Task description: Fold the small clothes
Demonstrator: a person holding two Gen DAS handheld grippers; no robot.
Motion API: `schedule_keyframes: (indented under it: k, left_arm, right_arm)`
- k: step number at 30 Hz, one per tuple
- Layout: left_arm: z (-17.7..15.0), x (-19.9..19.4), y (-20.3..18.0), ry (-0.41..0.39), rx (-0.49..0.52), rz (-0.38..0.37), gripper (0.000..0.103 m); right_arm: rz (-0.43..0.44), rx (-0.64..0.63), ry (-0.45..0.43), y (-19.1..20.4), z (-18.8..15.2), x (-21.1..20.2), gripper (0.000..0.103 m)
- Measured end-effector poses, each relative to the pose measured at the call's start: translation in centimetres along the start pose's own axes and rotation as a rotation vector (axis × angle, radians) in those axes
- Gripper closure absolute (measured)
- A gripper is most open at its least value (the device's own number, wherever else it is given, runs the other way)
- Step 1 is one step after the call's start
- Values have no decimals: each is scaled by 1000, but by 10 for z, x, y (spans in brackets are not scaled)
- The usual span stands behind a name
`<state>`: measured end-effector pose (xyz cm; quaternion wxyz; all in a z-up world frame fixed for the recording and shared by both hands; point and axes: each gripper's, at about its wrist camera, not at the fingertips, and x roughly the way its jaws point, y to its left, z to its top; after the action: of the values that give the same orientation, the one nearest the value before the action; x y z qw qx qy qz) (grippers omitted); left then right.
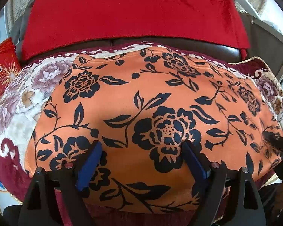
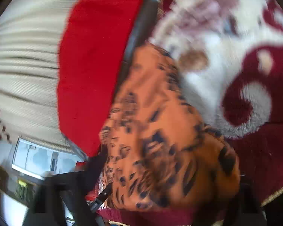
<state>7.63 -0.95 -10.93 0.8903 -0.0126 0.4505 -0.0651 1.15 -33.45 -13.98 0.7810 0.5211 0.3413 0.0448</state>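
Note:
An orange cloth (image 1: 141, 98) with black flowers lies spread flat on a plush blanket (image 1: 15, 116). My left gripper (image 1: 142, 145) hovers over the cloth's near part. Its blue pads (image 1: 88, 162) stand wide apart, and nothing is between them but the flat fabric below. At the cloth's right corner a dark shape is my right gripper (image 1: 282, 146), where the fabric looks puckered. The right wrist view is blurred. In it the orange cloth (image 2: 160, 131) bunches up close to the camera and hides the fingers, which seem shut on it.
A red cloth (image 1: 134, 15) drapes the back of a dark leather sofa (image 1: 198, 47). A red printed bag (image 1: 3, 71) stands at the left. A cream pleated curtain (image 2: 24, 75) and a window (image 2: 37, 160) lie beyond the sofa.

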Motion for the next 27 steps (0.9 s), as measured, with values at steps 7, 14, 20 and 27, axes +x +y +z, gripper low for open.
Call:
schedule_keyframes:
  k: [7,14,20,27]
  left_arm:
    - [-1,4,8,3,-7,-19,12]
    - [5,-9,17,-25,-37,-16,12]
    - [1,2,19,1,-31,-3,12]
    - [1,0,16,5,-24,-8,12]
  right_arm:
    - [-172,-355,-76,66,-17,-18,89]
    - [-53,-97,-12,4,-7,-10,72]
    - [10,-79,-33,-1,-7,-27,24]
    - [9,-64,-33,5,-7,-27,24]
